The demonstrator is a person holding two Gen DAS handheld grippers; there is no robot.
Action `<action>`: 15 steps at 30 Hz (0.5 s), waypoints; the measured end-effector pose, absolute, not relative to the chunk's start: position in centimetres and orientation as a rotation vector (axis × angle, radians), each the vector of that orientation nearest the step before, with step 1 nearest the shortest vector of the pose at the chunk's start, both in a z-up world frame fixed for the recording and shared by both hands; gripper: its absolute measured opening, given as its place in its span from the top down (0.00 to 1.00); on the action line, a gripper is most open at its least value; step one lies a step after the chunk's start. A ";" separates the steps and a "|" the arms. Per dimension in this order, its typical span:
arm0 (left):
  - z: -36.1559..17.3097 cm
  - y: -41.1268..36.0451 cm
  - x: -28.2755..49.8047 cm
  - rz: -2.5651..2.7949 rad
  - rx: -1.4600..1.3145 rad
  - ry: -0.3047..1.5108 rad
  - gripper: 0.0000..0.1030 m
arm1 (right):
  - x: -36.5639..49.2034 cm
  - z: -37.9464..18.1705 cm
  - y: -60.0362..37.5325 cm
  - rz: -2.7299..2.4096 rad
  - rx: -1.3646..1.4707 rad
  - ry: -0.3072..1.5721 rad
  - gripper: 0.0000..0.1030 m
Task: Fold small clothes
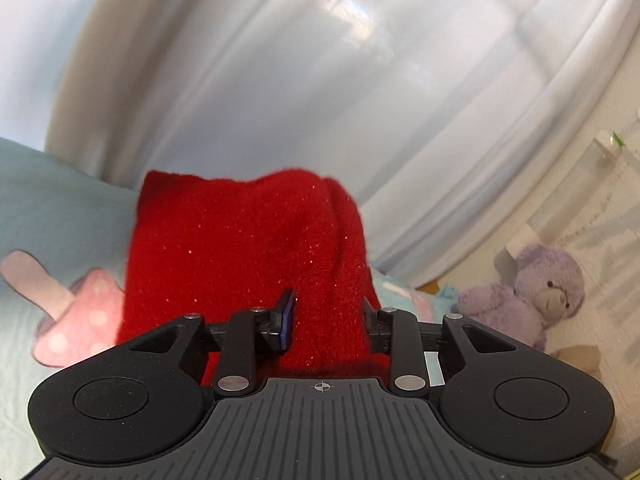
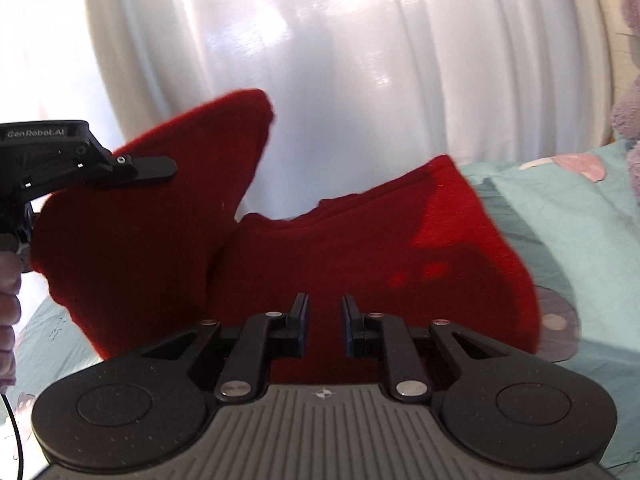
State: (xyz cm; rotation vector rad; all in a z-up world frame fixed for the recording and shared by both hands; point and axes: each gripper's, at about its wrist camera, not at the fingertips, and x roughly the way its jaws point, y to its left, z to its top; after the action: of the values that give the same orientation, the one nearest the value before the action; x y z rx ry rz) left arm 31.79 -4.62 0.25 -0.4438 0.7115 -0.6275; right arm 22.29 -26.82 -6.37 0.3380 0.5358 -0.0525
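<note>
A red knitted garment [image 1: 248, 256] hangs lifted above the light blue bed sheet [image 1: 60, 208]. In the left wrist view it fills the gap between the fingers of my left gripper [image 1: 328, 312], whose jaws stand apart with the cloth bunched between them. In the right wrist view the same garment [image 2: 360, 264] is raised in front of my right gripper [image 2: 324, 316]; its jaws stand a little apart with the cloth behind them. The left gripper's body [image 2: 60, 156] shows at the left, against a lifted flap of the garment.
White curtains [image 1: 320, 80] hang behind the bed. A pink mushroom-shaped cushion [image 1: 76, 316] lies on the sheet at the left. A purple teddy bear [image 1: 536, 292] sits at the right against the wall. The sheet [image 2: 568, 240] has pink prints.
</note>
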 end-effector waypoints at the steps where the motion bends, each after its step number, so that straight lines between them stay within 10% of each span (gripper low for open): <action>1: -0.6 -5.9 31.9 -0.634 -0.429 0.732 0.69 | 22.0 -6.4 -27.6 -0.074 0.341 0.534 0.84; 5: -3.4 -8.8 30.9 -0.638 -0.362 0.769 0.66 | 20.7 -6.7 -30.2 -0.121 0.390 0.543 0.82; 8: -3.2 -9.0 30.0 -0.706 -0.341 0.735 0.42 | 20.0 -6.8 -31.3 -0.112 0.430 0.554 0.78; 15: 0.1 -5.9 26.5 -0.766 -0.390 0.744 0.39 | 20.8 -5.4 -33.7 -0.046 0.560 0.532 0.58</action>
State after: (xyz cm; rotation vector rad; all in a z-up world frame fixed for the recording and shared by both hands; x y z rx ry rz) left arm 26.48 -5.88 0.10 -0.3901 0.7442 -0.7655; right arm 20.75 -33.74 -5.39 0.5597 0.5320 -0.0462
